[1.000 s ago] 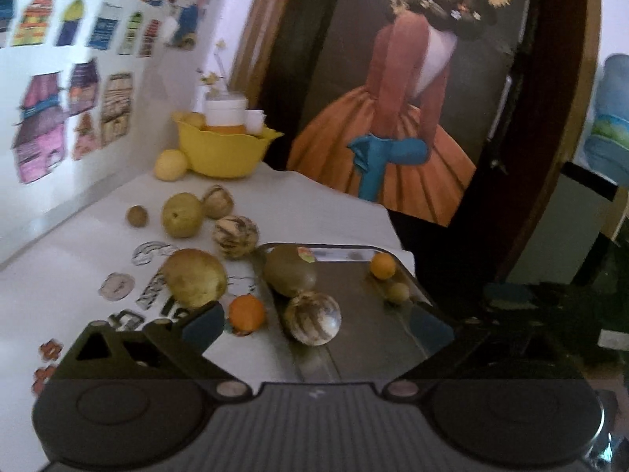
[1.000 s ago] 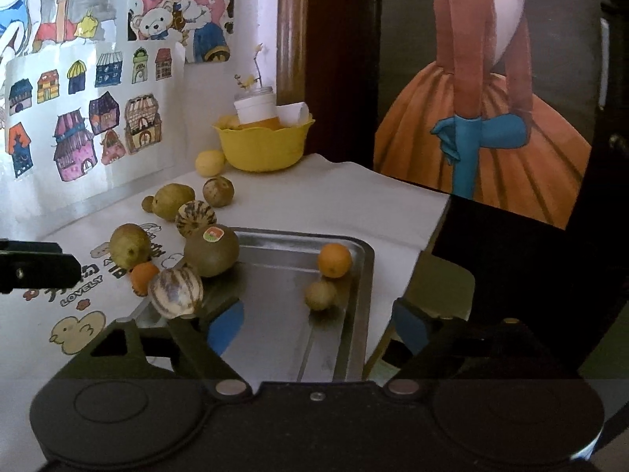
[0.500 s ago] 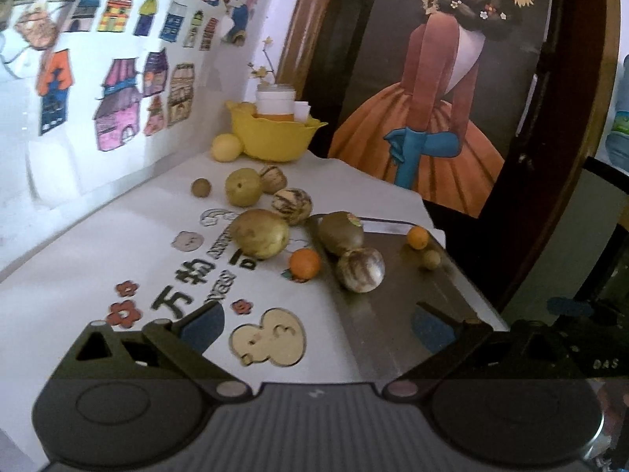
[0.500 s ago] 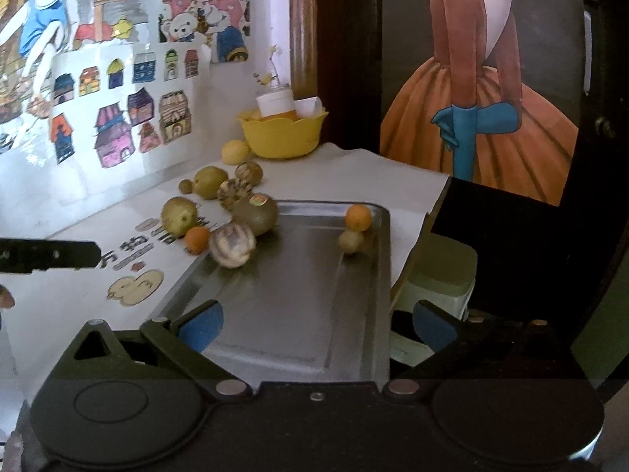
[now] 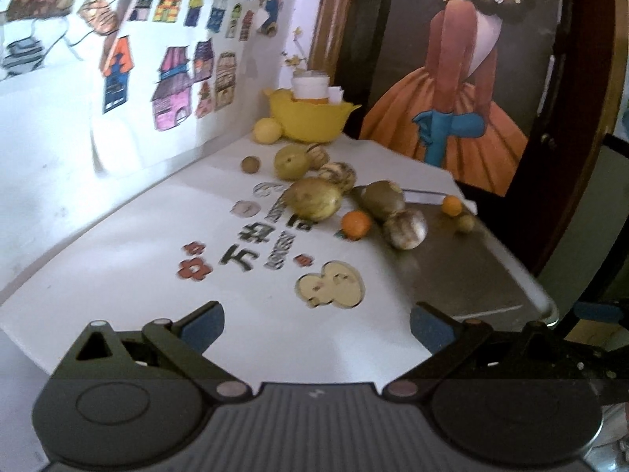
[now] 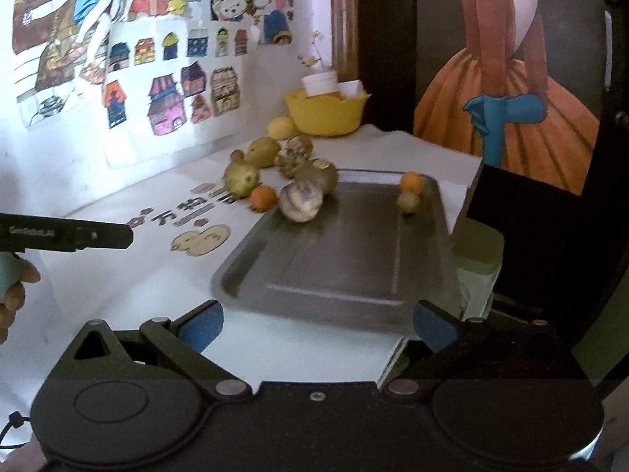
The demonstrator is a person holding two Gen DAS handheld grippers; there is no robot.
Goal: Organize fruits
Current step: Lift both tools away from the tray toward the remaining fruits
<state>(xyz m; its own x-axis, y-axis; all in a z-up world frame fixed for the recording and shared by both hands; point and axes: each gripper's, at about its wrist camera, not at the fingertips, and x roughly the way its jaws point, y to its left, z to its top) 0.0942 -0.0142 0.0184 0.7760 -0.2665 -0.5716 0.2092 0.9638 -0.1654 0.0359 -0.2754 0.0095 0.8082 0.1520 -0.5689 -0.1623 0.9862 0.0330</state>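
Four fruits sit at the far end of the steel tray (image 6: 338, 271), others (image 6: 241, 177) loose on the bench beside its far-left corner; my right gripper (image 6: 316, 324), its fingers just widened, and left gripper (image 5: 316, 324) stand open and empty, so next I reach for a loose fruit.

Four fruits lie in the metal tray (image 6: 338, 275): a striped round one (image 6: 300, 205), a stickered brown one (image 6: 320, 175), a small orange (image 6: 411, 183) (a dull greenish fruit (image 6: 407, 201) touching it). Others sit loose beside it.
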